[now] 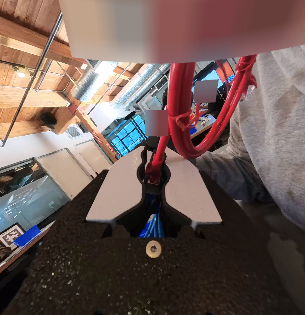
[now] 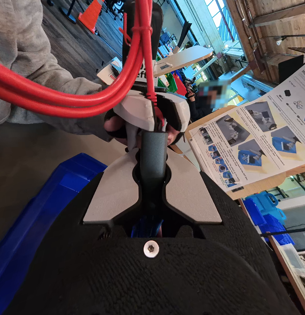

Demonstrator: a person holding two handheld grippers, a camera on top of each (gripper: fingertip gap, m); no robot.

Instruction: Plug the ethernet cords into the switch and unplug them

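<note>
My left tongs clamped the red ethernet plug over the dark switch my right tongs gripped (insertion pending); next, align and press home.

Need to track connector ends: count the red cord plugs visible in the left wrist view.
2: one red cord plug gripped in the left claw; one clear-tipped plug dangling at upper right against the grey sleeve. Others may be hidden.
</note>
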